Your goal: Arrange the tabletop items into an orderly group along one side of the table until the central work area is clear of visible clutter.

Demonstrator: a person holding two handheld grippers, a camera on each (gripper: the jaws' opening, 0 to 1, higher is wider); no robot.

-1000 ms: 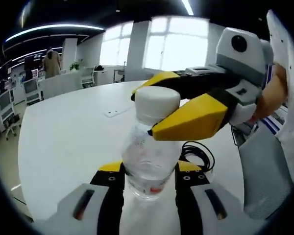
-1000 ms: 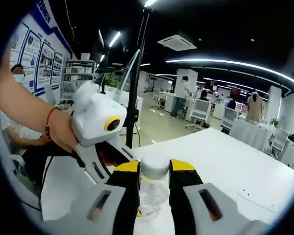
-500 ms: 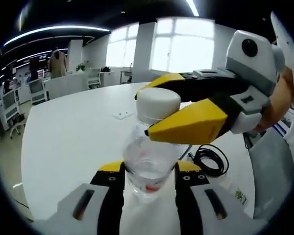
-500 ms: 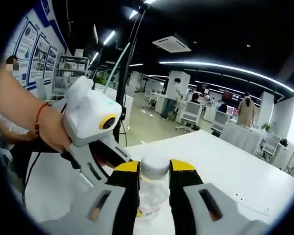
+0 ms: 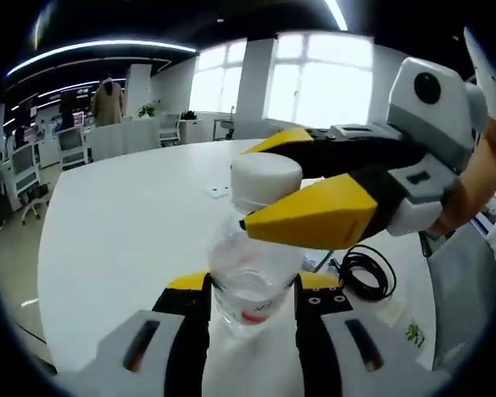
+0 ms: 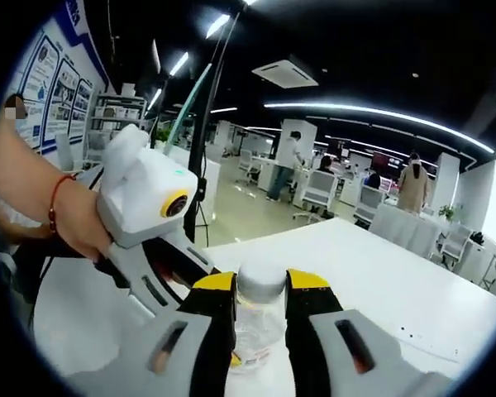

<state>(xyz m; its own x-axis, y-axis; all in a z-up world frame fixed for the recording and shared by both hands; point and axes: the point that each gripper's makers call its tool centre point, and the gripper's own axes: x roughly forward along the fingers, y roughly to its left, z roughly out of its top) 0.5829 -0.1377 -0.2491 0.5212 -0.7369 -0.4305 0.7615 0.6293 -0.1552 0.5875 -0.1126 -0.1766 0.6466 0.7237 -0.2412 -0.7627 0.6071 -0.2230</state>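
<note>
Left tool [image 5: 252,291] clamps the clear bottle [image 5: 254,265] low on its body; right tool [image 6: 259,291] clamps its white cap [image 6: 260,281]. Ahead of both, open white tabletop [image 5: 124,223]; black cable [image 5: 365,273] coiled right of left tool. Bottle label unreadable.

Bright windows [image 5: 318,74] at far wall behind bench. Office desks and chairs [image 5: 33,157] at left, garment on stand [image 5: 107,98] beyond. Right gripper view: open-plan office, ceiling light strips [image 6: 380,112], posters on wall [image 6: 54,87], dark tripod pole [image 6: 200,141], standing person [image 6: 285,161], swivel chairs [image 6: 322,192].
</note>
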